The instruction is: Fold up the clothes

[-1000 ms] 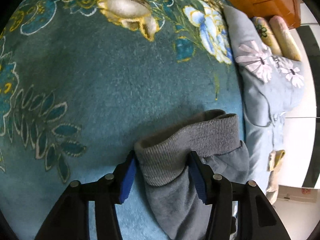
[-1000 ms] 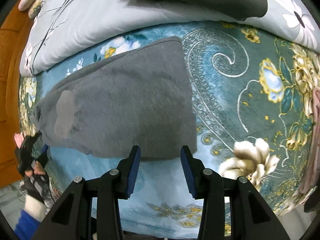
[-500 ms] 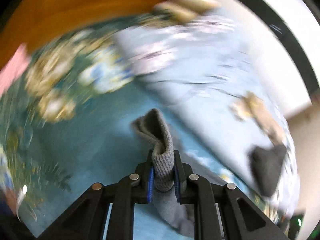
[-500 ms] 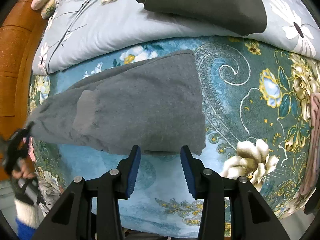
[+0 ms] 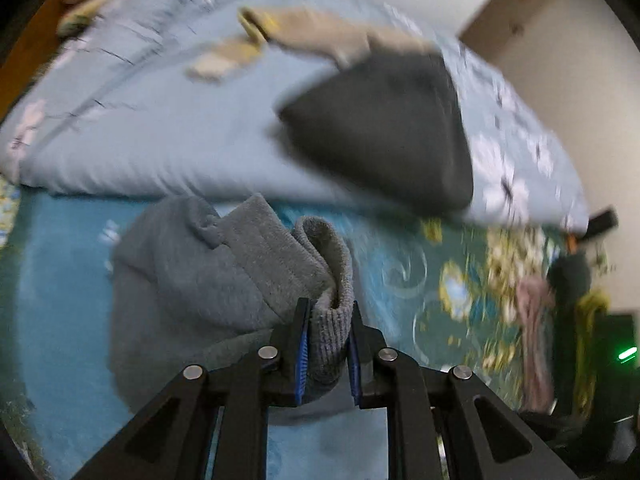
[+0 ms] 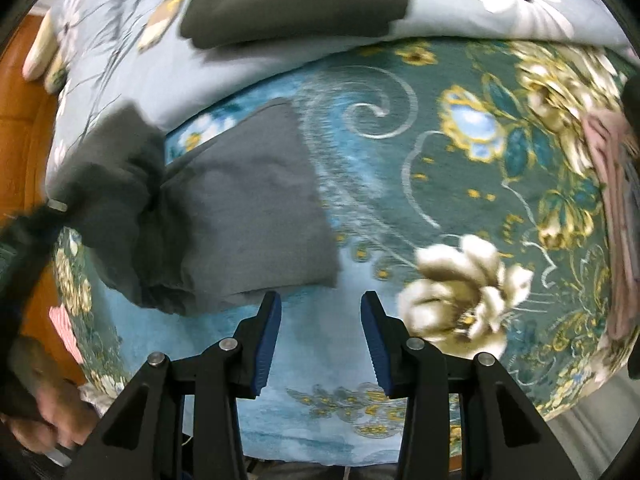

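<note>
A grey sweat garment (image 6: 248, 200) lies on a teal flowered blanket (image 6: 460, 184). My left gripper (image 5: 326, 344) is shut on its ribbed cuff (image 5: 328, 344) and holds that end up, so the fleece folds back over the rest (image 5: 188, 280). In the right wrist view the lifted end (image 6: 116, 176) hangs at the left, over the flat part. My right gripper (image 6: 320, 340) is open just in front of the garment's near edge, nothing between its blue pads (image 6: 266, 340).
A folded dark garment (image 5: 392, 128) rests on a pale blue flowered quilt (image 5: 140, 132) behind the blanket. A pink cloth (image 6: 616, 208) lies at the blanket's right edge. A person's hand (image 6: 44, 408) shows at lower left. A wooden headboard (image 6: 20, 112) stands at left.
My left gripper closed on the ribbed cuff, rolled, and swept it up and across, folding that end over the garment. My right gripper shifted slightly and stayed open.
</note>
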### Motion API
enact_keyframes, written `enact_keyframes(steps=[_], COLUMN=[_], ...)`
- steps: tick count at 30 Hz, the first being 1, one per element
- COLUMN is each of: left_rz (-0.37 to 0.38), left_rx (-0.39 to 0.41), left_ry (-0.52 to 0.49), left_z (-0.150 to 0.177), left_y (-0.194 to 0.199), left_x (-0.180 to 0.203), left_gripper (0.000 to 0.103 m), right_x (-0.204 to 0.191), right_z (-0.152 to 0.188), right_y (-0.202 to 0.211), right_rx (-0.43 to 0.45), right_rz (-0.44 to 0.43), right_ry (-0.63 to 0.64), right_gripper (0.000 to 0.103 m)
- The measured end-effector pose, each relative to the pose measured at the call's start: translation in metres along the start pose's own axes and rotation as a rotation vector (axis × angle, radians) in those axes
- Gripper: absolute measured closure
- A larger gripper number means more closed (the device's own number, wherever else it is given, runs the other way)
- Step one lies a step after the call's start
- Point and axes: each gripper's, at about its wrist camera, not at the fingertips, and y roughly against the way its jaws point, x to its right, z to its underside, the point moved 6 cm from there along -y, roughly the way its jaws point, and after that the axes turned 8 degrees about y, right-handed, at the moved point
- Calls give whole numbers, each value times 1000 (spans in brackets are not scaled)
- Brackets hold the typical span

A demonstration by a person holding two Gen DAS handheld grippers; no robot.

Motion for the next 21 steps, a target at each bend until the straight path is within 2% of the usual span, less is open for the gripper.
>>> enact_keyframes(steps=[4, 5, 7, 8, 11, 13, 14, 15, 17, 19, 21], left_rz=[8, 23, 78, 111, 210, 229, 223, 185, 61, -30, -74], left_rx=[-95, -107, -138, -153, -182, -159, -141, -117, -76, -74, -94], left_ry=[16, 31, 70, 91, 156, 211, 240, 277, 365, 435, 466], left_z=[20, 22, 23, 24, 28, 28, 28, 28, 29, 31, 35], left_y=[-25, -28, -27, -24, -7, 11, 19, 26, 33, 30, 23], left_x=[6, 4, 0, -2, -17, -37, -49, -66, -108, -140, -156], left_gripper=[81, 76, 65, 53, 46, 43, 42, 42, 42, 42, 42], right_x=[23, 27, 31, 31, 30, 26, 24, 21, 13, 1, -14], right_z=[2, 2, 1, 0, -5, -11, -15, -19, -29, -35, -40], right_y=[0, -1, -3, -5, -11, -14, -16, -17, -22, -29, -36], right_rx=[-2, -4, -8, -9, -13, -9, -5, -2, 0, -2, -5], right_rz=[5, 4, 2, 2, -1, -7, -10, -15, -30, -65, -100], right_ry=[-52, -61, -70, -70, -69, -71, -70, -67, -50, -19, 16], right_gripper=[60, 60, 60, 60, 60, 60, 60, 60, 60, 60, 60])
